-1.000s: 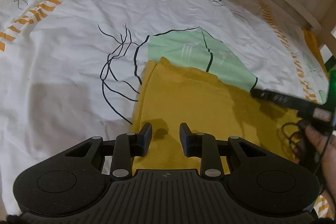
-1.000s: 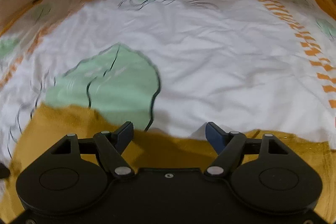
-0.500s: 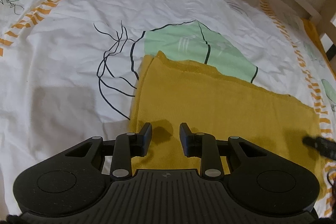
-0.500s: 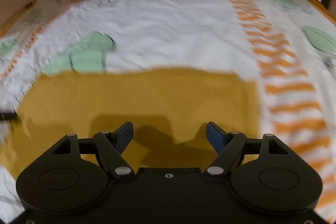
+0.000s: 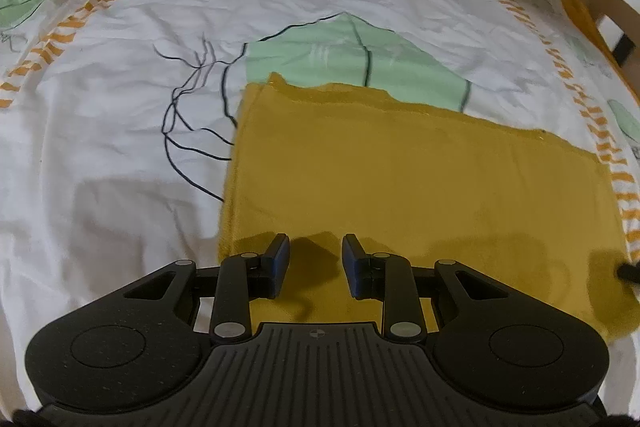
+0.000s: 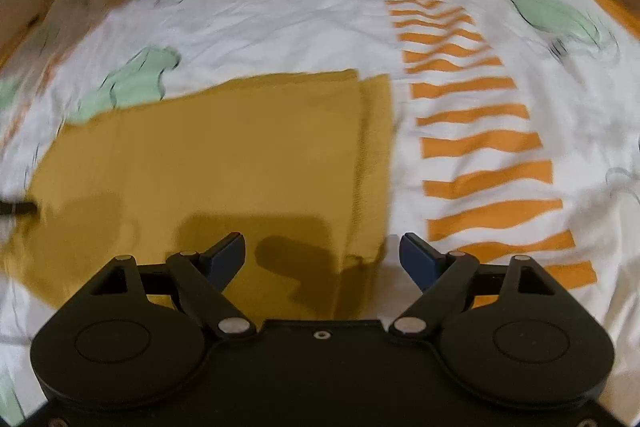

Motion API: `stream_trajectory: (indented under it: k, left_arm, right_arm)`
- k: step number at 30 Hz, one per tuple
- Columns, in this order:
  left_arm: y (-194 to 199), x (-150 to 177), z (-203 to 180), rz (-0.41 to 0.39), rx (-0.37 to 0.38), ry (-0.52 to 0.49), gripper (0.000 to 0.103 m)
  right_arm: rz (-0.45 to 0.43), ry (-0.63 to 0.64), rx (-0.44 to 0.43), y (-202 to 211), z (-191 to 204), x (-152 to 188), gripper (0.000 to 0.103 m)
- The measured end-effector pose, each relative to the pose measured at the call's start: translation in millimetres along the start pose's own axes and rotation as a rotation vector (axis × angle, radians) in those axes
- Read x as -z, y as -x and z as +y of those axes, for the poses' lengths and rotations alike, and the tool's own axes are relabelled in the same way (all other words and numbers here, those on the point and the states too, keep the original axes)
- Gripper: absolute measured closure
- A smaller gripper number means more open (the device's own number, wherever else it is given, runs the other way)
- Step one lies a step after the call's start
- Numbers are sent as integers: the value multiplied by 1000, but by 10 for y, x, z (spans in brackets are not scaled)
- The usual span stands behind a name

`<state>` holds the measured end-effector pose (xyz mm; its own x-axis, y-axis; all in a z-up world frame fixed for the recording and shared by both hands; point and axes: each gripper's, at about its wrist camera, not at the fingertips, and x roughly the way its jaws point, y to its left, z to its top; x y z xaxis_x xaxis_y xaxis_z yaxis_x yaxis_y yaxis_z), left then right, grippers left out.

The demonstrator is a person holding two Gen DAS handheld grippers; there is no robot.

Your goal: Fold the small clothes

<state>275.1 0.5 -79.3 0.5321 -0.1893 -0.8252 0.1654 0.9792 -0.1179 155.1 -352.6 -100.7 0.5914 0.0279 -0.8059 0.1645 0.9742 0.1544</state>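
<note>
The right hand-held gripper [image 6: 322, 255] is hovering with its jaws opening wide and nothing between them, and just ahead of and under its fingertips the mustard-yellow cloth [image 6: 208, 163] is lying flat on the bed sheet [image 6: 280, 19]. From this gripper the cloth's right end, where a narrower under-layer is peeking out past the top layer, is sitting directly below the gap between the jaws, slightly toward the right finger, while the bulk of the fabric is stretching away to the left. The left hand-held gripper [image 5: 316, 259] is waiting with its jaws partly apart and empty, not pressing on anything; the same cloth [image 5: 400, 167] is spreading forward and to the right of it, with the cloth's left edge lying just outside its left finger. So the cloth's long axis is running from one gripper to the other, each gripper standing over its own near corner of the near long edge. Judging by that, the next move is probably calling for both to pinch that edge and carry it forward toward the far edge.
</note>
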Motion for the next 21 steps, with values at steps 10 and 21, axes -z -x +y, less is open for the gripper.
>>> stream_trajectory:
  k: [10, 21]
  left_arm:
    - [231, 376, -683, 0, 133, -139, 75]
    - [14, 695, -1156, 15, 78, -240, 74]
  right_arm:
    - [37, -101, -51, -120, -218, 81, 17]
    - [79, -83, -70, -142, -224, 65, 13]
